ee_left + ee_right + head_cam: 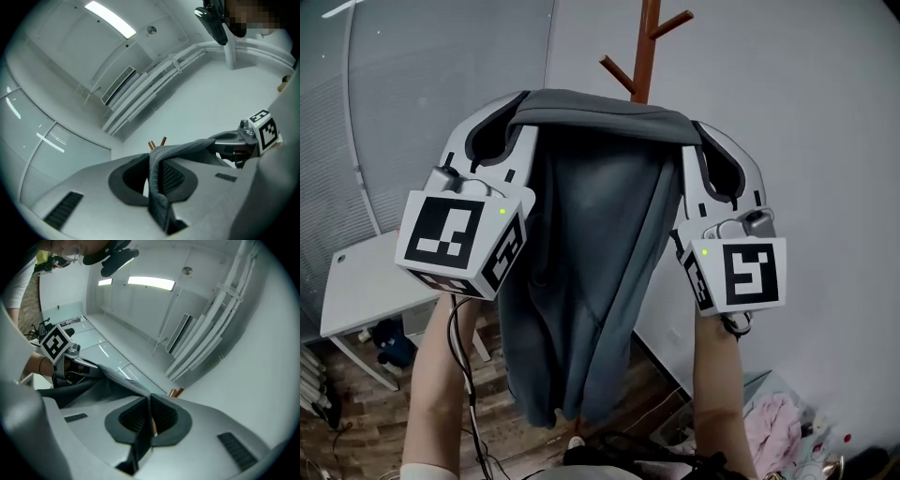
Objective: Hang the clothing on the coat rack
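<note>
A dark grey garment (591, 272) hangs stretched between my two grippers, its top edge held taut and the rest drooping toward the floor. My left gripper (517, 112) is shut on the garment's left end (157, 187). My right gripper (696, 131) is shut on its right end (140, 437). Both grippers are raised and point upward. The brown wooden coat rack (645, 52) stands just behind the garment's top edge, its pegs rising above the cloth. Peg tips (157, 142) show over the fabric in the left gripper view, and another tip (176, 392) in the right gripper view.
A white wall is behind the rack. A white table (366, 286) stands at lower left on the wooden floor. A bin with pink clothing (778, 422) sits at lower right. Cables hang by my left arm.
</note>
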`<state>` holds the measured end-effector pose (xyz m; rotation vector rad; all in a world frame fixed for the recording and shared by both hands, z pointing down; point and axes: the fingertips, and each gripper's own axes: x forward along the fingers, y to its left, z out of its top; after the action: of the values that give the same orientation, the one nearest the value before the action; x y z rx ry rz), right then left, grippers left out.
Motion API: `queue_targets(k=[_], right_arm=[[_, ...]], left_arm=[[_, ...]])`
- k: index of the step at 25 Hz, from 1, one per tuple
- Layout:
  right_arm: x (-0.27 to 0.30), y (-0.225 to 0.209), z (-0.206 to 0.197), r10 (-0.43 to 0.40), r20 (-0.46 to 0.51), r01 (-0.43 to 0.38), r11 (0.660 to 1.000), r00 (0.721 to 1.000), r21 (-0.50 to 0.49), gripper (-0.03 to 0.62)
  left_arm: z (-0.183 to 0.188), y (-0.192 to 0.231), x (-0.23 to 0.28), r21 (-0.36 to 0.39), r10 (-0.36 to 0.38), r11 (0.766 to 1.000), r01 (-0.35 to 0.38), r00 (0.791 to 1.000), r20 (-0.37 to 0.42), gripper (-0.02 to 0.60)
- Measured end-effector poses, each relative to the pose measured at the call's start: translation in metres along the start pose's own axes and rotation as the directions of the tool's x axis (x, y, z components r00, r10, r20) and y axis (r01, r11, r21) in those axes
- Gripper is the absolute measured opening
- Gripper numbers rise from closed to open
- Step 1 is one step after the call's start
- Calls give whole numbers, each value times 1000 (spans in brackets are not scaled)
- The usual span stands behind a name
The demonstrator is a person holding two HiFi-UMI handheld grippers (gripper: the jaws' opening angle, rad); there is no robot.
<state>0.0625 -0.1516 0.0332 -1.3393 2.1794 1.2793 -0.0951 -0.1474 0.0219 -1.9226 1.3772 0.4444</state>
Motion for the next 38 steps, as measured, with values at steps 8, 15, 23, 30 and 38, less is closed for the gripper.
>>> queue_targets(k=[8, 15, 23, 30, 38], right_arm=[[26, -15, 5, 32, 106, -32, 999, 994, -2, 23], [63, -40, -8, 25, 122, -26, 1000, 992, 3, 23], [98, -50, -5, 12, 143, -8, 999, 990, -32, 23], [103, -74, -10, -26, 138, 36, 997, 990, -68, 23], [120, -68, -45, -28, 76, 34, 996, 997, -81, 23]], left_arm=[[7, 14, 25, 40, 25, 999, -26, 999, 25, 40], [-4, 32, 80, 47, -4, 999, 4, 1000, 5, 40], [-6, 58, 121, 70, -51, 996, 50, 999, 6, 40], [-2, 51, 160, 51, -115, 992, 114, 993, 13, 40], [-54, 57, 202, -8, -194, 981, 194, 976, -104, 40]])
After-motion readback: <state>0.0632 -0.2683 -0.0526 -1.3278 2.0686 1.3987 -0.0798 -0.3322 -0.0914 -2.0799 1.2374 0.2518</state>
